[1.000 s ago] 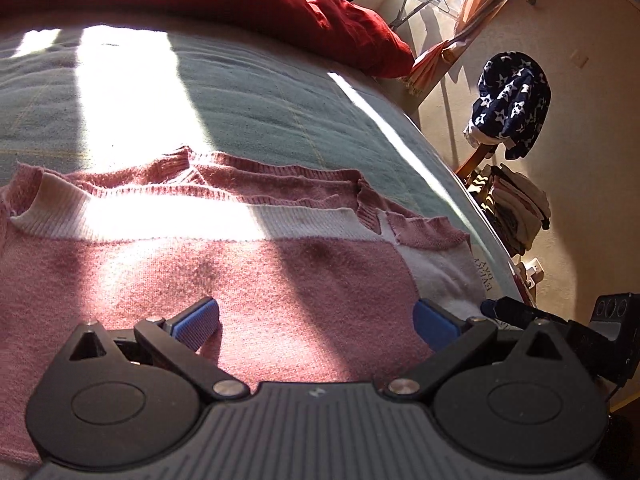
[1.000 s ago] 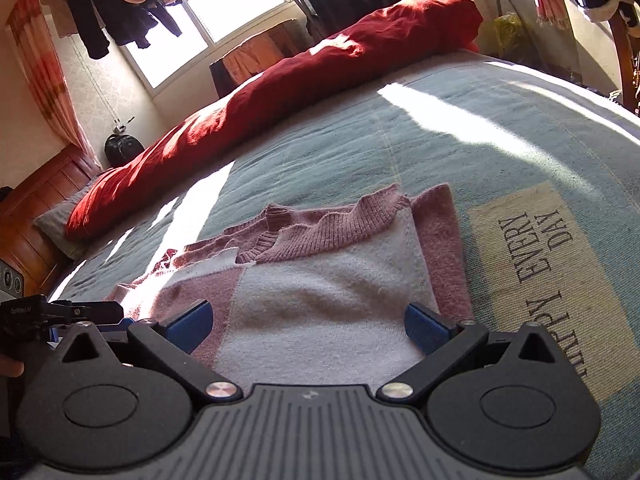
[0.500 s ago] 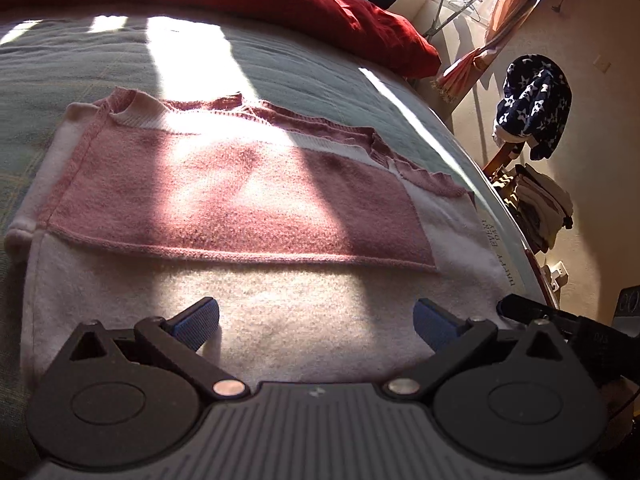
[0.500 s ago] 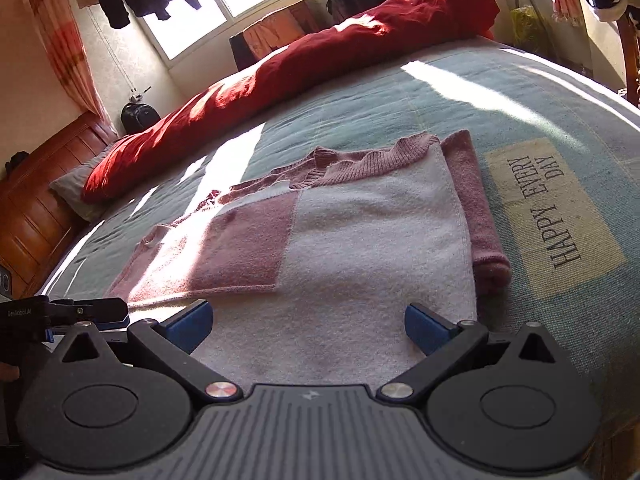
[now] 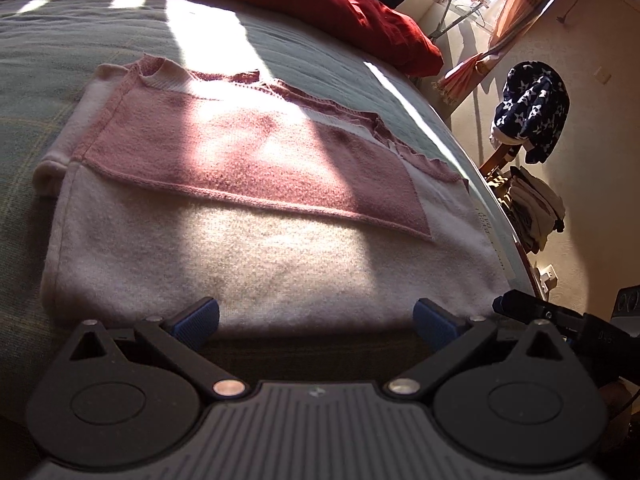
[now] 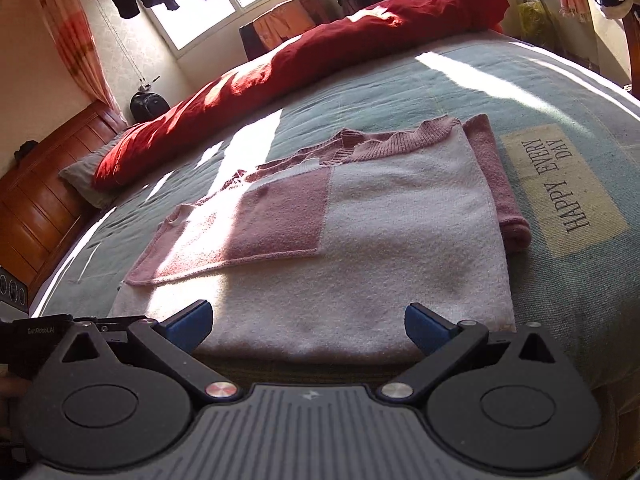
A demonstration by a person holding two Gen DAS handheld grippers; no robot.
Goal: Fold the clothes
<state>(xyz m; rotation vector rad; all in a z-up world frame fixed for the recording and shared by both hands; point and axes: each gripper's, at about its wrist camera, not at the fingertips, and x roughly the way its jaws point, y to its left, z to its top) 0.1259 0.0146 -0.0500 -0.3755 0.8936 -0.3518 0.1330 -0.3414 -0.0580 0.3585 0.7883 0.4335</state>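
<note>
Folded sweater (image 5: 256, 256) lies flat on bed (image 5: 48, 60).

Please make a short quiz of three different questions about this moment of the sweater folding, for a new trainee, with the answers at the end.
1. True or false: the left claw is shut on the sweater.
2. Multiple choice: what lies along the far side of the bed? A) a red duvet B) a blue towel C) a green suitcase
3. Fill in: the words printed on the cover beside the sweater read HAPPY ____ DAY.

Key
1. False: both the left claw and the right claw are open and hold nothing, just short of the near edge of the folded sweater.
2. A, the red duvet.
3. EVERY, on the printed patch.
</note>
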